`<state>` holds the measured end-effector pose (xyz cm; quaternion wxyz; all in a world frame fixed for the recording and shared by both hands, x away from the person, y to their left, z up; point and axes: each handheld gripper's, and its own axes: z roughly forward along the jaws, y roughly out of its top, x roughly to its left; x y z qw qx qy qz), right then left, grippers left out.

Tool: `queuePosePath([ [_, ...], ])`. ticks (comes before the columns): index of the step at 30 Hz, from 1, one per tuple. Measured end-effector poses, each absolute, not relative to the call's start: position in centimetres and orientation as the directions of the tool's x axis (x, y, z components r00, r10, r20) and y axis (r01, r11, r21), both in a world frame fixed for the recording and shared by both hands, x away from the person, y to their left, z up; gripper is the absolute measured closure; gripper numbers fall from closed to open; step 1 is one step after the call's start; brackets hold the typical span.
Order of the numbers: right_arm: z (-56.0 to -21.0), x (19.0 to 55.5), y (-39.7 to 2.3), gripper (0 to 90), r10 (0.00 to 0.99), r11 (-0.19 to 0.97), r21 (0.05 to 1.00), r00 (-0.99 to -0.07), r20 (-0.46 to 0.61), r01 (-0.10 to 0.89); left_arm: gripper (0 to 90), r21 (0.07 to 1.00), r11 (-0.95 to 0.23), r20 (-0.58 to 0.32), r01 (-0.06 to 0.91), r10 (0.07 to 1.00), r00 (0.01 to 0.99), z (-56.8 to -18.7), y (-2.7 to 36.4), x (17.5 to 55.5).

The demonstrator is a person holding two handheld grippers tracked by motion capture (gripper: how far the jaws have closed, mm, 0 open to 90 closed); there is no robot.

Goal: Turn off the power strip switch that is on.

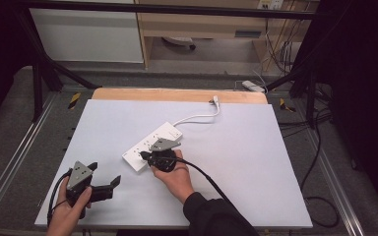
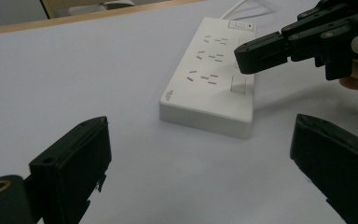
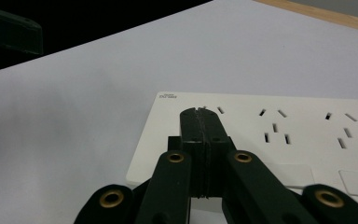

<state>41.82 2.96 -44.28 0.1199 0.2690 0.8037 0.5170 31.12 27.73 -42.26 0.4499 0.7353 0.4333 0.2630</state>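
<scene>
That white power strip (image 1: 152,145) mid-desk looks rigid, slick and light, so pinch its long sides; right gripper (image 1: 146,156) is clenched empty over its near end, left gripper (image 1: 109,183) released.

Smooth white plastic power strip (image 1: 152,146); matt table (image 1: 256,162).

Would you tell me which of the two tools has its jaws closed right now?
The right tool, poised over the near end of the white power strip, has its jaws pressed together. The left tool, nearer the table's front edge, stands wide open.
</scene>
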Motion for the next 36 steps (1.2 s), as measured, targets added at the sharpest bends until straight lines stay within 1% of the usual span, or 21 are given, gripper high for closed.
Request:
queuePosePath([
  [19,-45.3,41.5,3.6,90.0,0.549,0.350,0.881,-0.832,0.083,0.319,5.0,0.890,-0.218,-0.006,0.400,0.873,0.488,-42.3,27.7,31.1],
  [36,-45.5,41.5,3.5,90.0,0.550,0.350,0.884,-0.832,0.074,0.310,5.1,0.888,-0.227,0.000,0.400,0.871,0.492,-42.3,27.7,31.1],
])
